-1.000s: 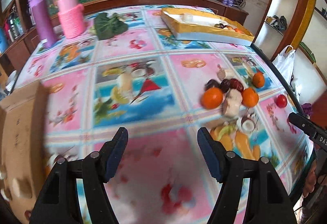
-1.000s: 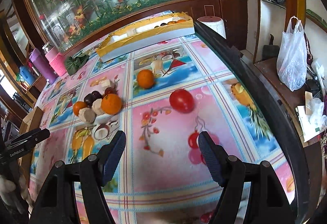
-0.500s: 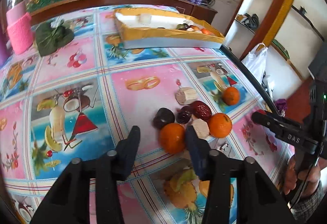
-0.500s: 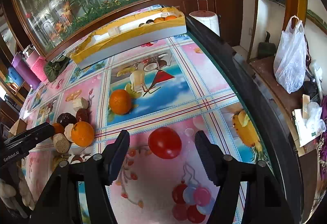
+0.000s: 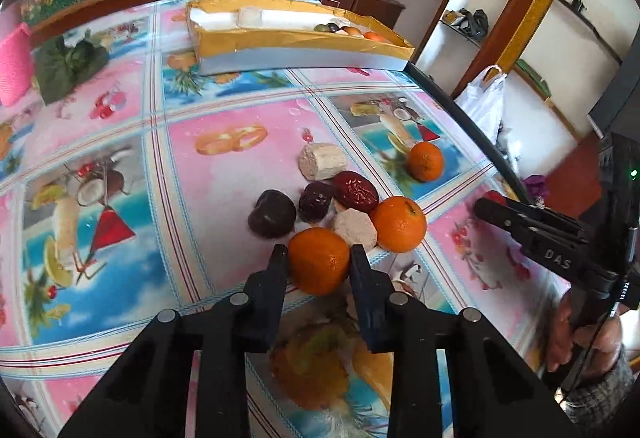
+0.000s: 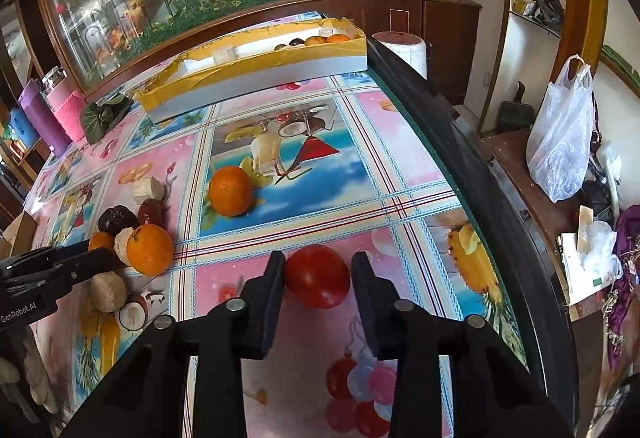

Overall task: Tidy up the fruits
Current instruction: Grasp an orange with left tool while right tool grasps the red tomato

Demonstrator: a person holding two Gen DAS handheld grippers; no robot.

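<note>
Left wrist view: left gripper [image 5: 319, 258] has just closed, clenching the nearest orange [image 5: 319, 261]; the box [image 5: 296, 50] lies far ahead.

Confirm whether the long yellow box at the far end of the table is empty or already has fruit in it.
Not empty. The long yellow box has a few fruits at its right end, including an orange one; the rest is mostly bare white.

A table [image 5: 224, 166] with a fruit-print cloth carries a yellow box [image 5: 296, 48], oranges [image 5: 400, 224], a tomato [image 6: 318, 280] and a leafy bundle [image 5: 66, 64].
</note>
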